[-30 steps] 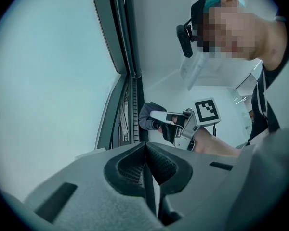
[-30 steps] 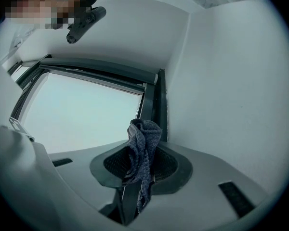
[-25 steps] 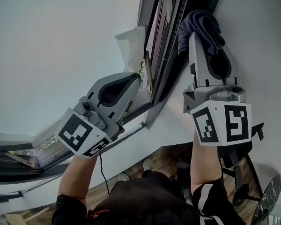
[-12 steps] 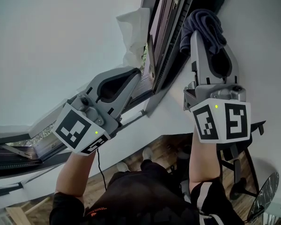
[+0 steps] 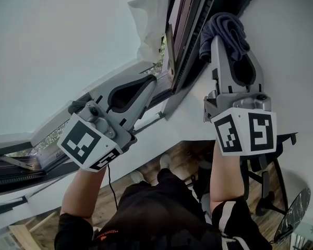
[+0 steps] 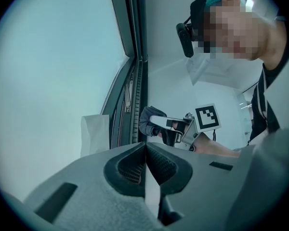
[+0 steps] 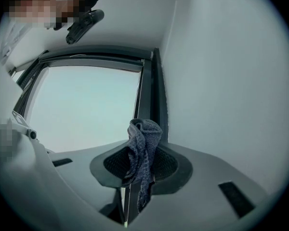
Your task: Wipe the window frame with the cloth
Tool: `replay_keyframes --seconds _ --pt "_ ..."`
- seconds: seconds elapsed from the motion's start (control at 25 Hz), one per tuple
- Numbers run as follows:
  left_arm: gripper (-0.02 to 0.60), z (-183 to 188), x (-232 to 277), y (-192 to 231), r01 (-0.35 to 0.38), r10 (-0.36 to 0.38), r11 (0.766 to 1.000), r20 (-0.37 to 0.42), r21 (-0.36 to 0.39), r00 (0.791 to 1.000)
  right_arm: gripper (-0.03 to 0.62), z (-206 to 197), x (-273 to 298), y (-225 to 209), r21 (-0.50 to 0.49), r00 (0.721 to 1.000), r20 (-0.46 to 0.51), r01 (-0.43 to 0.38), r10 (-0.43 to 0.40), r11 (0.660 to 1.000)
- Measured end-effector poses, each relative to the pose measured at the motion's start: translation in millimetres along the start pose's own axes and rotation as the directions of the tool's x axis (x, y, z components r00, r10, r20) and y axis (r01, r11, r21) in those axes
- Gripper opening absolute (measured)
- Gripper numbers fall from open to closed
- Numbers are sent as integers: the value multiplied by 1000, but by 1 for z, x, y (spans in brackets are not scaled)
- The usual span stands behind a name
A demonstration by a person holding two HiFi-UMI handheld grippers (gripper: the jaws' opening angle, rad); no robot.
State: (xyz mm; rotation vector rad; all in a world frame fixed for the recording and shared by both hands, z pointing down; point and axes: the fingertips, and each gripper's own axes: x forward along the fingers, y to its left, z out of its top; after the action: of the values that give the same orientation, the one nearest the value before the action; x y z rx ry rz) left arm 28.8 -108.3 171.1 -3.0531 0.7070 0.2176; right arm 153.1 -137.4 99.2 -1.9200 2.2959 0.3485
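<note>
My right gripper (image 5: pixel 219 35) (image 7: pixel 143 146) is shut on a bunched dark grey-blue cloth (image 5: pixel 224 30) (image 7: pixel 143 153), held up against the dark window frame (image 5: pixel 195 40) (image 7: pixel 154 100) beside the white wall. The cloth (image 6: pixel 147 121) and right gripper (image 6: pixel 156 121) also show in the left gripper view, next to the frame (image 6: pixel 135 81). My left gripper (image 5: pixel 151 90) (image 6: pixel 145 148) is shut with nothing between its jaws, lower left of the frame's corner near the sash.
A white paper or plastic piece (image 5: pixel 148 22) (image 6: pixel 94 134) sticks out from the sash beside the pane (image 7: pixel 86 109). White wall (image 5: pixel 287 61) lies right of the frame. Below are a wooden floor and an office chair (image 5: pixel 266 191). The person's dark clothing (image 5: pixel 161 217) is underneath.
The view has shifted slightly, so the frame and white piece sit higher. The left gripper has edged up toward the sash. The right gripper keeps the cloth at the frame.
</note>
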Motion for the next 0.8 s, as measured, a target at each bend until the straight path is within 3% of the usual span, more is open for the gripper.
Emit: replay_keyframes --seconds 0.8 --pt "20 -62 -4 -1 -41 34 994 -72 -100 997 101 -84 -14 3 61 992 -122 -17 25 998"
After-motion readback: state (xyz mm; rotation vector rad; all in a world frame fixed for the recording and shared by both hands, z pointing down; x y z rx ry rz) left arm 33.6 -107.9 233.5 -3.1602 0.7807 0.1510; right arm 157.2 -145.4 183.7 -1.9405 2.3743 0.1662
